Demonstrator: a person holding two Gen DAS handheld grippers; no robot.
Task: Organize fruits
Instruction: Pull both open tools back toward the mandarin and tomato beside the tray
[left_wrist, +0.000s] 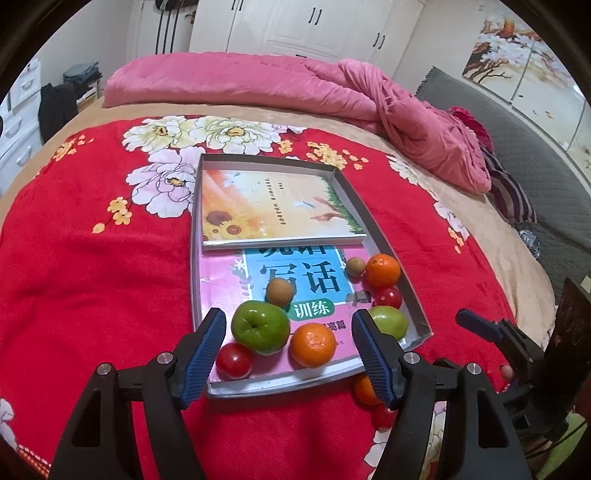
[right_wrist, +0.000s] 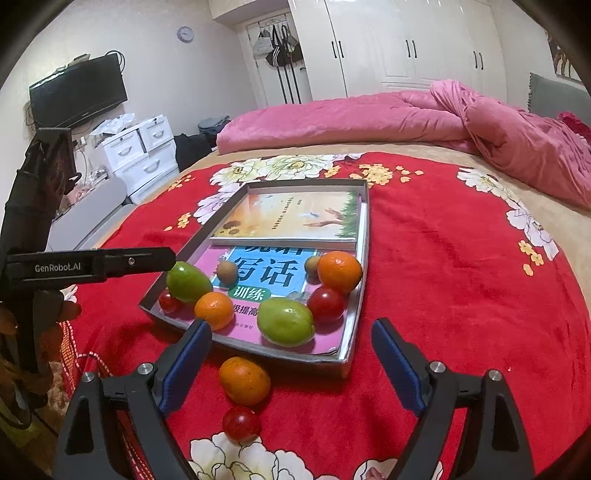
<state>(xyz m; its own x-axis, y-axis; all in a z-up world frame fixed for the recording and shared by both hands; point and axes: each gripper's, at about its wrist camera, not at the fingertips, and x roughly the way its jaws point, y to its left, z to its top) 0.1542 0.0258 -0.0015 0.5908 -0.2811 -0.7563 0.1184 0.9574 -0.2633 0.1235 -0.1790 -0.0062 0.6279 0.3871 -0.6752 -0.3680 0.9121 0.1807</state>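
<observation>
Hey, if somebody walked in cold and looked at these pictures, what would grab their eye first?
Probably the shallow tray on the red floral blanket, with green, orange and red fruit bunched at its near end on top of a pink book. Next, the orange and tomato lying outside it on the blanket, between the open right gripper's fingers. The left gripper hovers open over the tray.

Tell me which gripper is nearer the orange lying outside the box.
Right. The right gripper hangs open just above the orange on the blanket; the left gripper is open over the fruit inside the box, further off.
</observation>
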